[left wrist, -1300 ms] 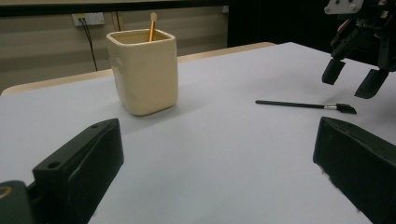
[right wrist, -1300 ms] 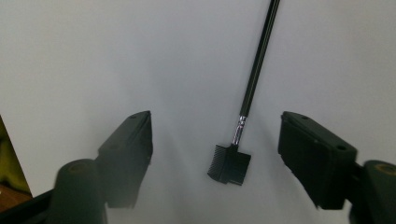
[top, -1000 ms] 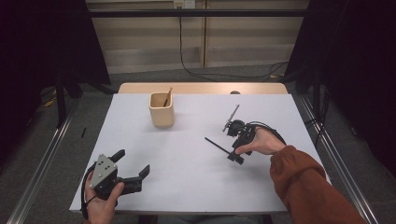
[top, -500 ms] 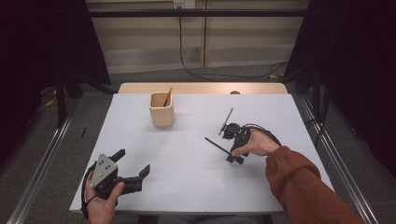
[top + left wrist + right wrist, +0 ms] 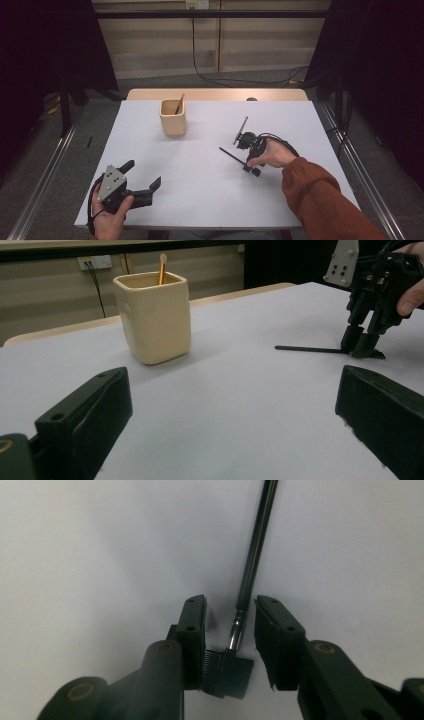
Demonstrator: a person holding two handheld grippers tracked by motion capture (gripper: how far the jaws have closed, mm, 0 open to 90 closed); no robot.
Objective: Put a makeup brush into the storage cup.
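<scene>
A thin black brush [image 5: 231, 154] lies on the white table [image 5: 200, 200], right of centre. My right gripper [image 5: 251, 168] points down over its head end. Its jaws have just been closing. In the right gripper view the brush's comb head [image 5: 227, 672] and shaft [image 5: 257, 540] sit between the jaws of the right gripper [image 5: 231, 625], with a narrow gap still showing beside the shaft. My left gripper [image 5: 142, 174] rests open and empty near the front left edge. A cream cup [image 5: 173, 120] holds a wooden stick [image 5: 179, 104].
The left gripper view looks between the wide-apart jaws of the left gripper [image 5: 232, 375] at the cup [image 5: 155, 317], the brush [image 5: 310, 348] and the right gripper [image 5: 362, 347]. A bare wooden strip [image 5: 215, 94] runs along the table's far edge.
The right hand has shifted slightly over the brush's head end. The left gripper, the cup and the brush have stayed where they were.
</scene>
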